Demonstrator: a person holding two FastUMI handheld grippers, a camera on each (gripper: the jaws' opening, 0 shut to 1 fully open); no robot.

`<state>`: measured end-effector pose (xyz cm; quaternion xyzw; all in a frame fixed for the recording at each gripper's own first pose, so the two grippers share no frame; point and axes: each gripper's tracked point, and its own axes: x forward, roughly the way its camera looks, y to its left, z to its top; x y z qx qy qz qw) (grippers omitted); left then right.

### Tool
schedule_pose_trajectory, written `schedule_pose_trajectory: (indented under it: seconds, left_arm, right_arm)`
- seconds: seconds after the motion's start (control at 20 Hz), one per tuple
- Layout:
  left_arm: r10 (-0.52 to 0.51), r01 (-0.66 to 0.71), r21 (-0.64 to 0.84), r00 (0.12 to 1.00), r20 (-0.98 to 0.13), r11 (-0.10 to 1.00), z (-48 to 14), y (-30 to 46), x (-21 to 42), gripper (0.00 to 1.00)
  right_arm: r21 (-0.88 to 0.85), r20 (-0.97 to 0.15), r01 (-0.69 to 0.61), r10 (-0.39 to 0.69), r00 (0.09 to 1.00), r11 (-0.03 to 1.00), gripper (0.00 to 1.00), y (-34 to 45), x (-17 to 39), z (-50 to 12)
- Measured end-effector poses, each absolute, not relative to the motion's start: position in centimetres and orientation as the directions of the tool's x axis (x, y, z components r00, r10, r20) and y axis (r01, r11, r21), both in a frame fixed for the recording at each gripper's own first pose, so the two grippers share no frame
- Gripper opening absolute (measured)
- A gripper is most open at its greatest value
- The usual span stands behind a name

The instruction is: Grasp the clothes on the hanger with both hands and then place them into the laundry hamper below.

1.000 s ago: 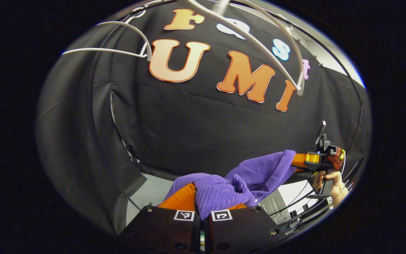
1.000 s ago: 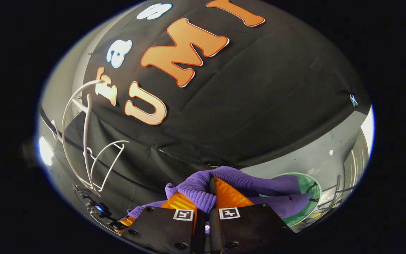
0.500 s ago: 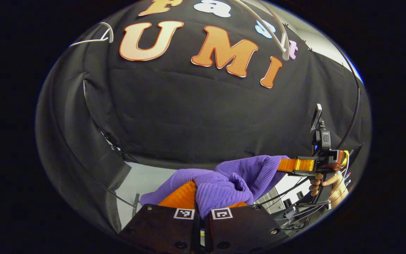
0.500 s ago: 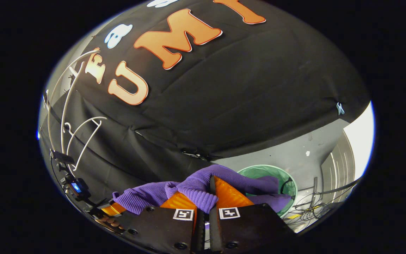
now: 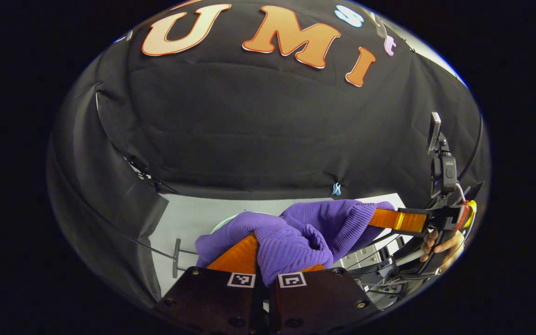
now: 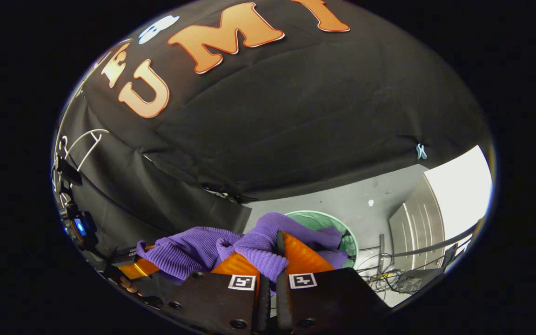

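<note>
Garment: a purple ribbed knit (image 5: pixel 296 232), bunched and stretched between the two grippers, held in the air above the grey floor (image 6: pixel 356 209).
Hamper: a round green laundry hamper (image 6: pixel 324 221) stands on the floor below and beyond the knit; purple cloth hangs over its near rim, and whether any lies inside cannot be told.
Left gripper (image 5: pixel 268 265): fingers closed on a fold of the knit, cloth bulging over the tips.
Right gripper (image 6: pixel 268 260): fingers pinched together on another fold, nearly no gap.
Right gripper from the left gripper view (image 5: pixel 396 219): at the far right, clamped on the knit's end, a hand (image 5: pixel 445 244) on its grip.
Hanger: a white hanger (image 6: pixel 84 142) at the far left, high up.
</note>
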<state>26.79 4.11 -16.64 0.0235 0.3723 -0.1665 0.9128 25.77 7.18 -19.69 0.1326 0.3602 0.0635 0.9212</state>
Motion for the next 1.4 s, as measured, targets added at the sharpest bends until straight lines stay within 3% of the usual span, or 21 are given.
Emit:
schedule_pose_trajectory:
  seconds: [0.3, 0.45, 0.5, 0.6, 0.65, 0.75, 0.8, 0.85, 0.9, 0.95, 1.0, 1.05, 1.1, 1.3, 1.4]
  left_arm:
    - [-0.222, 0.261, -0.070, 0.617, -0.755, 0.963, -18.2, 4.5, 26.9, 0.10]
    - [-0.197, 0.239, -0.064, 0.587, -0.785, 0.969, -18.4, 5.0, 26.4, 0.15]
    - [-0.199, 0.231, -0.074, 0.582, -0.789, 0.970, -18.4, 5.2, 26.2, 0.11]
    - [-0.190, 0.215, -0.078, 0.574, -0.796, 0.974, -18.9, 5.2, 26.1, 0.36]
    - [-0.187, 0.208, -0.080, 0.572, -0.798, 0.975, -19.1, 5.3, 26.0, 0.49]
    - [-0.179, 0.189, -0.085, 0.567, -0.804, 0.978, -19.6, 5.7, 25.6, 0.72]
    - [-0.177, 0.183, -0.087, 0.563, -0.807, 0.979, -19.8, 5.8, 25.4, 0.75]
    - [-0.173, 0.179, -0.086, 0.562, -0.809, 0.980, -19.8, 6.0, 25.1, 0.75]
    - [-0.170, 0.178, -0.082, 0.562, -0.809, 0.981, -19.6, 6.2, 24.6, 0.84]
    - [-0.163, 0.176, -0.075, 0.564, -0.810, 0.982, -19.5, 6.4, 24.4, 0.84]
    - [-0.159, 0.175, -0.070, 0.566, -0.809, 0.982, -19.6, 6.4, 24.4, 1.00]
    - [-0.154, 0.174, -0.065, 0.569, -0.808, 0.983, -19.6, 6.4, 24.3, 0.96]
    - [-0.150, 0.174, -0.059, 0.572, -0.807, 0.983, -19.5, 6.6, 24.2, 0.96]
    - [-0.134, 0.180, -0.031, 0.595, -0.793, 0.983, -18.6, 6.7, 24.0, 0.98]
    - [-0.131, 0.174, -0.025, 0.628, -0.767, 0.984, -17.4, 6.4, 23.6, 0.98]
  right_arm:
    - [0.232, -0.705, 0.024, 0.151, 0.694, 0.972, 0.13, 5.9, 24.8, -22.6]
    - [0.167, -0.746, 0.029, 0.107, 0.657, 0.986, 0.18, 5.1, 23.9, -24.7]
    - [0.157, -0.757, 0.028, 0.102, 0.645, 0.987, 0.18, 5.1, 23.4, -24.9]
    - [0.183, -0.762, 0.026, 0.125, 0.636, 0.983, 0.12, 5.8, 23.3, -25.3]
    - [0.196, -0.756, 0.029, 0.132, 0.641, 0.980, 0.27, 6.3, 23.5, -25.3]
    - [0.198, -0.745, 0.034, 0.128, 0.654, 0.980, 0.27, 6.2, 23.5, -24.7]
    - [0.198, -0.740, 0.031, 0.129, 0.660, 0.980, 0.26, 6.0, 23.3, -24.6]
    - [0.194, -0.737, 0.029, 0.126, 0.664, 0.981, 0.44, 5.9, 23.4, -24.5]
    - [0.191, -0.733, 0.028, 0.124, 0.668, 0.981, 0.33, 5.9, 23.3, -24.2]
    - [0.190, -0.729, 0.029, 0.122, 0.674, 0.981, 0.45, 5.9, 23.2, -23.9]
    - [0.191, -0.724, 0.029, 0.121, 0.679, 0.981, 0.36, 5.8, 23.0, -23.5]
    - [0.193, -0.719, 0.032, 0.119, 0.685, 0.981, 0.65, 5.7, 23.0, -23.3]
    - [0.193, -0.714, 0.035, 0.116, 0.691, 0.981, 0.54, 5.5, 22.6, -22.9]
    - [0.173, -0.682, 0.045, 0.087, 0.726, 0.984, 0.98, 4.5, 22.0, -21.3]
    - [0.154, -0.657, 0.044, 0.069, 0.751, 0.987, 0.99, 3.7, 22.0, -20.1]
